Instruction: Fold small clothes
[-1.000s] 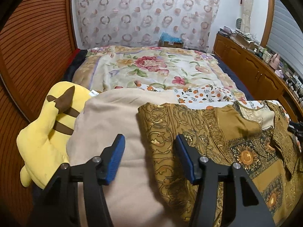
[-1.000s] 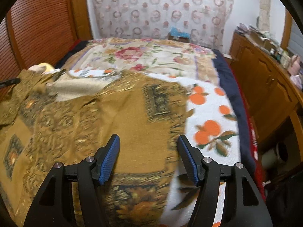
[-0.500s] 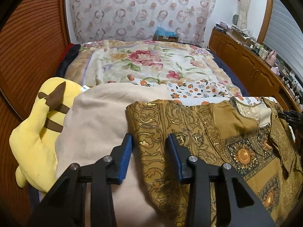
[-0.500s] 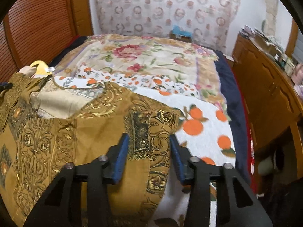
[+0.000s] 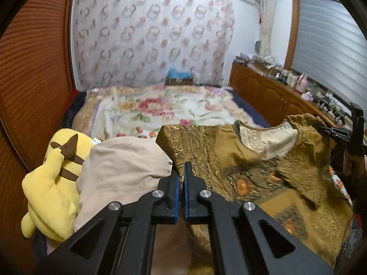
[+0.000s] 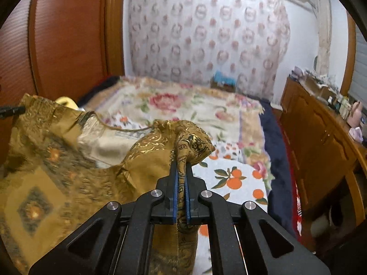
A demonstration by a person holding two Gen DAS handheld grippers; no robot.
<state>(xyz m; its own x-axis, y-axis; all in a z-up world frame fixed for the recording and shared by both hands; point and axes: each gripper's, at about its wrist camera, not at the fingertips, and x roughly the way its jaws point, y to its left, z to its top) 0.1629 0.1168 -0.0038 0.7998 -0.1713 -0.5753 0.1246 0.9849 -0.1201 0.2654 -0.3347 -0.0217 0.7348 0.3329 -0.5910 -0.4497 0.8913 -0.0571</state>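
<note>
A golden-brown patterned garment hangs lifted over the bed, its pale lining showing at the neckline. My left gripper is shut, pinching the garment's left shoulder edge at the fingertips. In the right wrist view the same garment bunches up into my right gripper, which is shut on a fold of its right shoulder. The right gripper also shows at the far right of the left wrist view. The left gripper's tip shows at the left edge of the right wrist view. The cloth sags between them.
A yellow plush toy and a beige cushion lie left of the garment. A floral quilt covers the far bed, an orange-print sheet the near part. Wooden cabinets with clutter run along the right, and a wooden panel stands at the left.
Both grippers closed from open onto the garment's shoulders. Both then rose, lifting its top edge off the bed.
</note>
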